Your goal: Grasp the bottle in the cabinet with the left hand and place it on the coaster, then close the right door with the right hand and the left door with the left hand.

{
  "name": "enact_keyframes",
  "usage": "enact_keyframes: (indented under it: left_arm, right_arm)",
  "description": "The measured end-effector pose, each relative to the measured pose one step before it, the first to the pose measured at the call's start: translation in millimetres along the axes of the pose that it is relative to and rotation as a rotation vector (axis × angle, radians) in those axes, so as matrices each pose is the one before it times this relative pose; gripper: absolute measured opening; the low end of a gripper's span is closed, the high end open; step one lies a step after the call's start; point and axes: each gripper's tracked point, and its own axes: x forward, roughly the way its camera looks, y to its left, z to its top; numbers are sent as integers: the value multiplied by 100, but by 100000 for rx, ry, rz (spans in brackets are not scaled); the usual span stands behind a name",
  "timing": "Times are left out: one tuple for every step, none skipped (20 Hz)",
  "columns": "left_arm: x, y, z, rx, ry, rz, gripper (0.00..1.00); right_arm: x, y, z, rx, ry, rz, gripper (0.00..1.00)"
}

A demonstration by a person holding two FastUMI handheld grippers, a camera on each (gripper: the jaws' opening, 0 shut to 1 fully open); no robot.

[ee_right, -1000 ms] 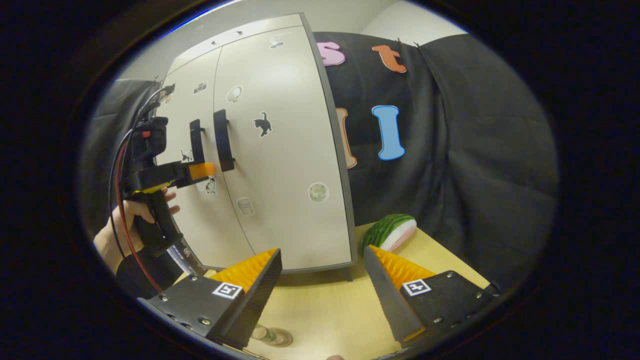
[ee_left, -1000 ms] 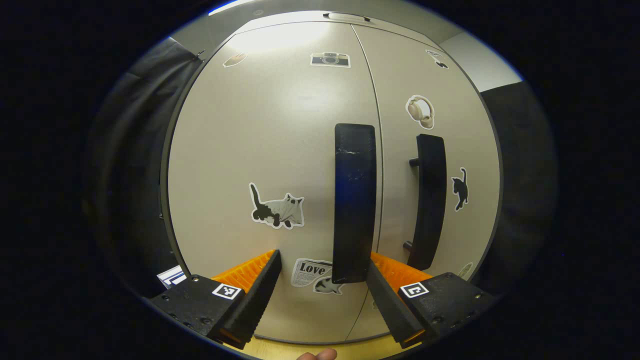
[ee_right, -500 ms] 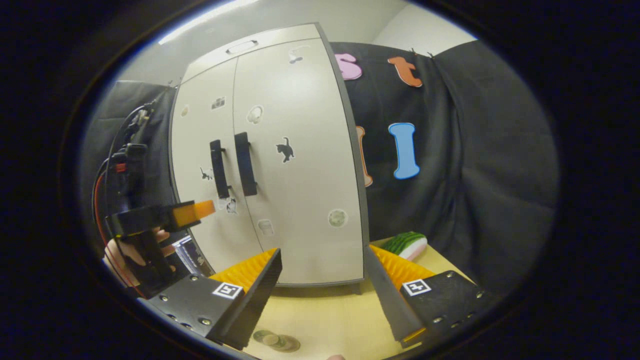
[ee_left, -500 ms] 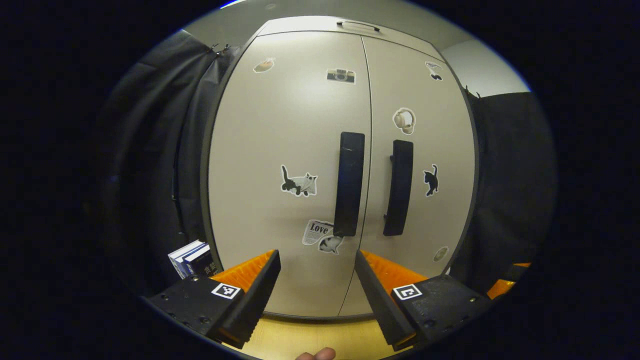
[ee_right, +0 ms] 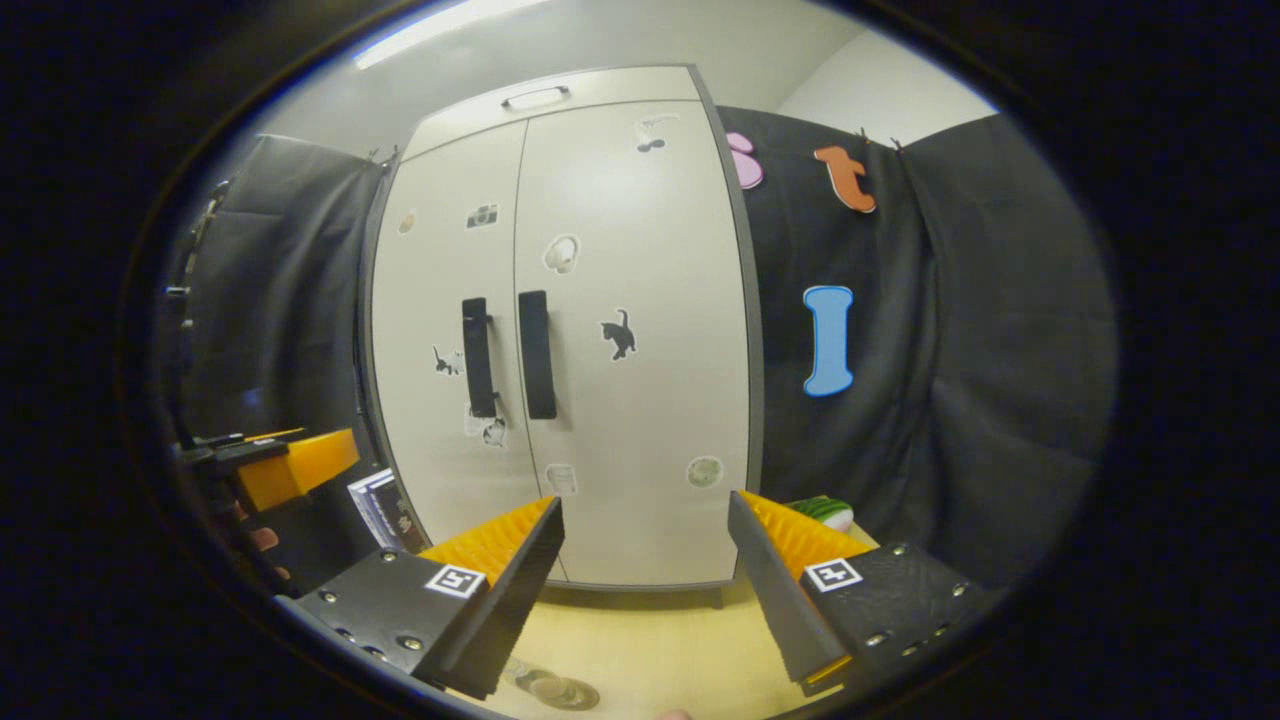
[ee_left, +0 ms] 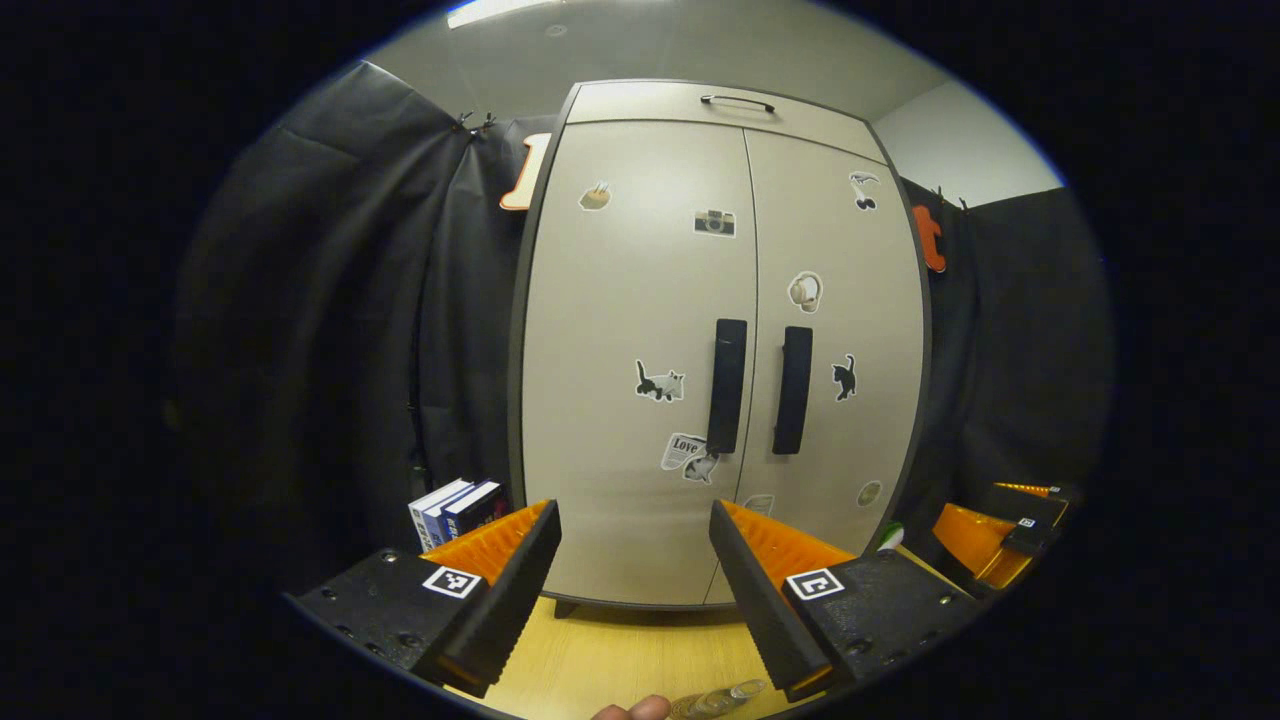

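A: Walls? Black cloth [ee_left: 330,300] is hung on both sides; a pale wall [ee_left: 965,150] and a grey ceiling [ee_left: 640,50] with a strip light [ee_left: 500,12] are seen above.

B: Furniture? A light wooden table [ee_right: 660,640] is seen near; books [ee_left: 455,508] are stood at far left.

Left gripper [ee_left: 632,560] at lower centre of left gripper view: two wedge-shaped fingers with ribbed inner faces, mounted on flat black blocks, each block bearing a small square black-and-white marker and several round screws. Right gripper [ee_right: 645,555] at lower centre of right gripper view: same build, same markers, screws along the block edges. Fingertip [ee_left: 632,709] just visible at bottom edge of left gripper view
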Motion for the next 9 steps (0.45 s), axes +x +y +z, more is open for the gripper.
enact_keyframes:
  left_arm:
    - [-538,49,-91,170,-535,-114,95]
    - [-425,3,-460,-171,1247,-32,95]
    - [-202,-219,-506,-1305,1211,-506,95]
    - [-241,-247,-248,-733,714,-631,95]
    - [-41,25,-232,-693,485,136,95]
    - [-191,-55,-71,-124,205,-208,95]
    - [-11,-56,3,-204,-263,-146,95]
    - [-124,-96,23,-217,187,-438,95]
    - [-42,-93,90,-622,-413,-415,95]
  right_arm:
    - [-100,215,236,-728,510,162,100]
    - [-234,118,318,-453,-46,43,100]
    - [-166,70,447,379,-794,-267,97]
    - [-119,74,397,588,-1205,-15,100]
    - [-139,-31,134,224,-278,-154,100]
    - [-117,-64,-84,-336,77,-98,100]
    - [-50,-155,-38,-527,291,-424,100]
    - [-152,-37,-105,338,-37,-82,100]
    - [-47,114,-24,891,125,814,100]
